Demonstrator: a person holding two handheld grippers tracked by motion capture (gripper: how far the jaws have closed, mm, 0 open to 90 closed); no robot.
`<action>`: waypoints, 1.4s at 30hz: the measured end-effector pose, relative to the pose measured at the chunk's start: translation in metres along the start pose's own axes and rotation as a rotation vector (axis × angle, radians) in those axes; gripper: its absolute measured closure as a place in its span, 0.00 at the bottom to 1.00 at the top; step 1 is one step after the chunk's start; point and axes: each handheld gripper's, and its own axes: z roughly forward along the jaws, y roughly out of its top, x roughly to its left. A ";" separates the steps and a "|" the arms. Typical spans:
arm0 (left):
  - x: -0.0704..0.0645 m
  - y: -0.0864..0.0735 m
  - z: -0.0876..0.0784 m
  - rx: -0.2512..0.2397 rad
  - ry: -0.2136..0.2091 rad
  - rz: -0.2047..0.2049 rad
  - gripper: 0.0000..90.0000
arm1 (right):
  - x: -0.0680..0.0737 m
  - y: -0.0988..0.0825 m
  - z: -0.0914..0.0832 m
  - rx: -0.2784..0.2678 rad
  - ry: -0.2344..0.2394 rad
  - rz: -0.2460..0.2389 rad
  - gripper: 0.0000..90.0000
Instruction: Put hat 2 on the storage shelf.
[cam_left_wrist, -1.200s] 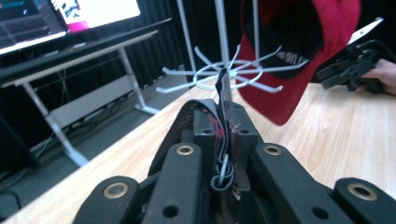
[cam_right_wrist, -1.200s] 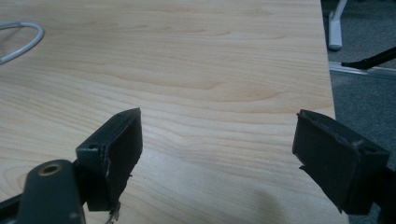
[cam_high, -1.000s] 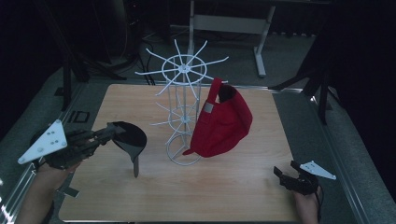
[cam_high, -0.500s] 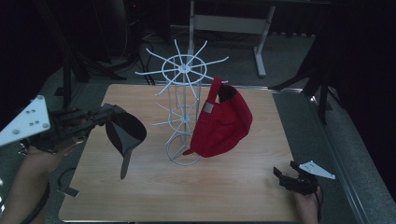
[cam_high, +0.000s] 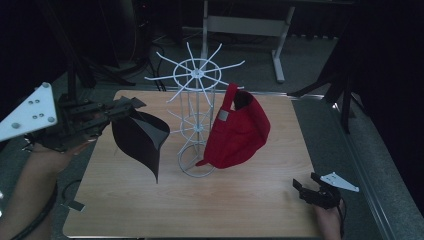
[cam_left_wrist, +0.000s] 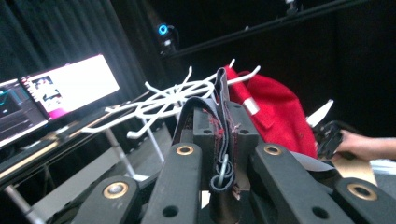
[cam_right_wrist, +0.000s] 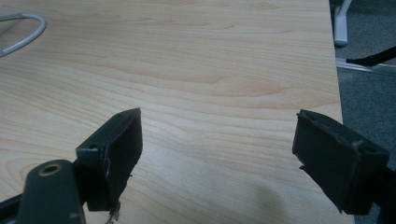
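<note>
1. The left gripper (cam_high: 131, 106) is at the left side of the scene, above the left edge of the wooden table (cam_high: 250, 210). Its jaws are pressed together on the strap of a black cap (cam_high: 140, 140).
2. The black cap hangs from these jaws in the air, with its brim pointing down. It is just left of the white wire rack (cam_high: 196, 120) and does not touch the table.
3. In the left gripper view, the folded strap (cam_left_wrist: 223, 135) with a small metal buckle sits tightly between the two black jaws, and the arms of the rack (cam_left_wrist: 173, 95) are behind it.
4. A red cap (cam_high: 240, 132) hangs on the right side of the rack, on one of its upper arms.
5. The right gripper (cam_high: 307, 190) rests at the near right corner of the table, well apart from the rack. In the right gripper view its fingers (cam_right_wrist: 116, 149) stand wide apart, with only bare wood between them.
</note>
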 end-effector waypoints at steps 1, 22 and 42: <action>0.000 0.001 0.001 -0.012 -0.005 -0.004 0.95 | 0.000 0.000 0.000 0.000 0.000 0.000 0.18; -0.005 0.029 0.052 -0.014 -0.075 0.019 0.95 | 0.001 -0.001 0.000 0.008 -0.001 -0.002 0.18; -0.013 0.024 0.085 0.016 -0.168 0.005 0.94 | 0.001 -0.001 0.002 0.025 -0.004 -0.002 0.18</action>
